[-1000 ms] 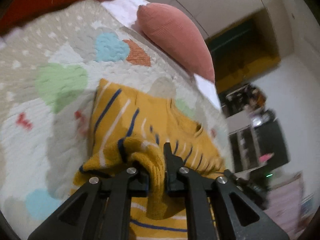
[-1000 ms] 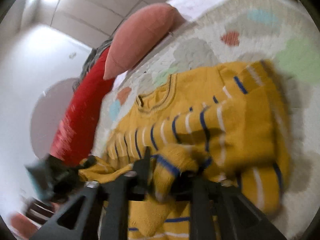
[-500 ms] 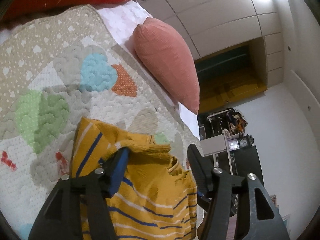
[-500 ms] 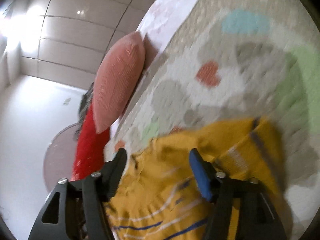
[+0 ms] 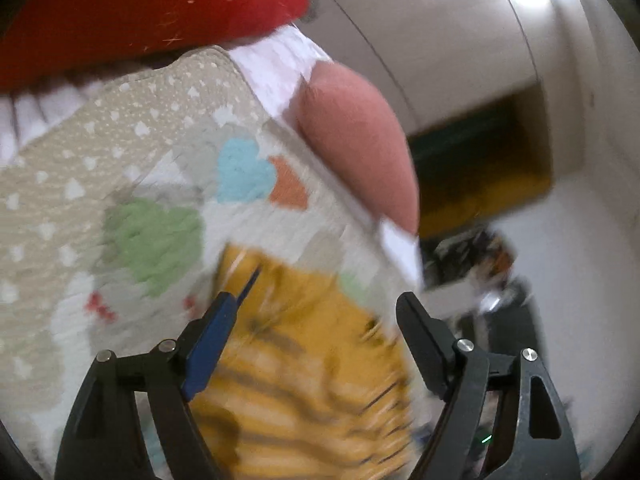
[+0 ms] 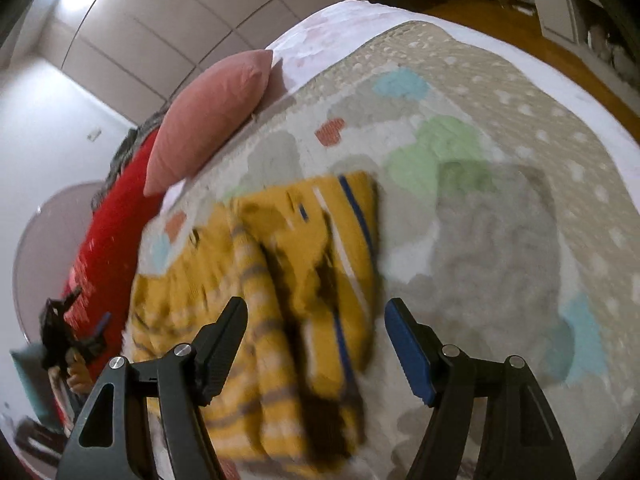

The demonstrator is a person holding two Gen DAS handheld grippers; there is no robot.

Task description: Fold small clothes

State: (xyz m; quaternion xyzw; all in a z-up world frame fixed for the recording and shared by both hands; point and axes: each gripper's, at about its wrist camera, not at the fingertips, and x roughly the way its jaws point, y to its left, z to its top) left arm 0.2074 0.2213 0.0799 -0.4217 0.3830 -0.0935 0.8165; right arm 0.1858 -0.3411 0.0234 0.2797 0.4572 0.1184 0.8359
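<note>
The left gripper (image 5: 316, 308) stands with its jaws wide apart. Its jaws have just been opening, and nothing is clamped between them: the yellow striped sweater (image 5: 304, 360) lies below and beyond the fingertips, free of the pads. The right gripper (image 6: 316, 320) is likewise spread, its jaws having just been opening, with the sweater (image 6: 280, 280) under the gap but not pressed. The likely reason for both states is release: a fold has been laid down and the garment is left to rest under its own weight.

The sweater lies on the patterned quilt (image 6: 500, 220), partly folded. In the right wrist view one striped portion is doubled over the body, with the neckline toward the pink pillow (image 6: 212, 116). The left wrist view is blurred, so the exact lay of its edges cannot be told there.

Beyond the garment, the quilt covers a bed, which gives a broad, soft surface for flattening fabric. The pink pillow (image 5: 360, 144) lies at the quilt's far edge, well apart from the sweater. A red cushion (image 5: 140, 12) lies further back.

No container is visible in either view; the garment is held by nothing and sits in nothing.
</note>
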